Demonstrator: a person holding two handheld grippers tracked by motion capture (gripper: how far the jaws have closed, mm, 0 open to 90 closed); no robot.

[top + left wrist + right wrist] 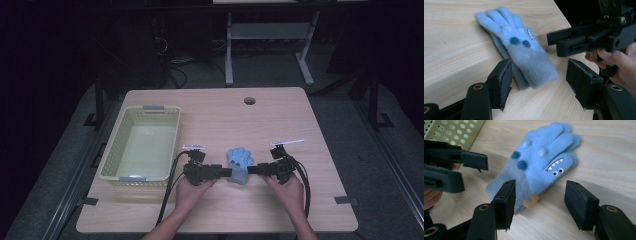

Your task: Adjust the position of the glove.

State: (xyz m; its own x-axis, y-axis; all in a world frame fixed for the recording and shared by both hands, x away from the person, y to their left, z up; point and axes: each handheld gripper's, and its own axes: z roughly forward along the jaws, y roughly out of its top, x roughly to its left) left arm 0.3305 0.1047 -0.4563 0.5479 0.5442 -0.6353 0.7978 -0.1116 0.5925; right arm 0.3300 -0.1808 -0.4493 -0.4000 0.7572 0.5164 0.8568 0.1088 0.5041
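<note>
On the table (280, 120), right of the yellow basket (141, 145), a blue glove (239, 163) is laid flat, its long axis running from the cuff at the near edge to the fingertips farther off. It is flanked at the cuff end by both grippers, about equally near: the left gripper (539, 82) and right gripper (540, 202) are each held with fingers apart, nothing yet clamped.
</note>
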